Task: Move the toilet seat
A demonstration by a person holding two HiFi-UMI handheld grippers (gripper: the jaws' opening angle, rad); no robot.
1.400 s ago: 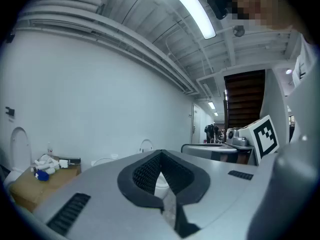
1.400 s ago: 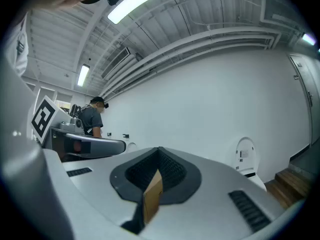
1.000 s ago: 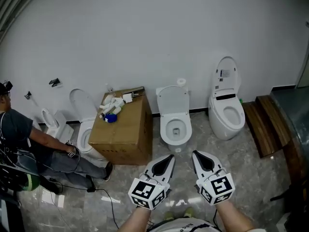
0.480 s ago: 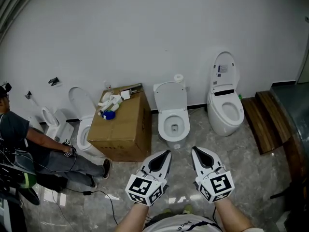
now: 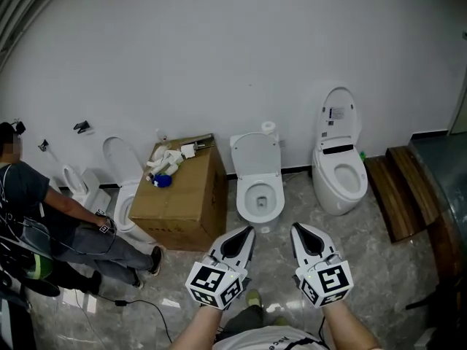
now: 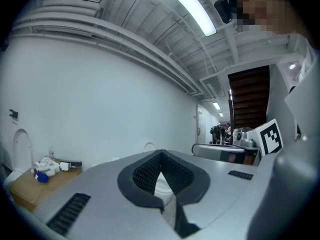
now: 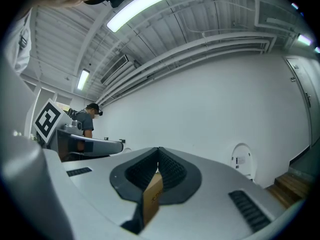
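At twelve o'clock, well apart from both grippers: white oval plastic toilet seat [image 5: 245,197], lid raised. Left gripper [image 5: 247,230], right gripper [image 5: 296,227]: closed, nothing held. Jaws are best opened before the rim is reached.

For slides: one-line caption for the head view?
Left gripper and right gripper, both shut, face the middle toilet, lid raised, beside a cardboard box.
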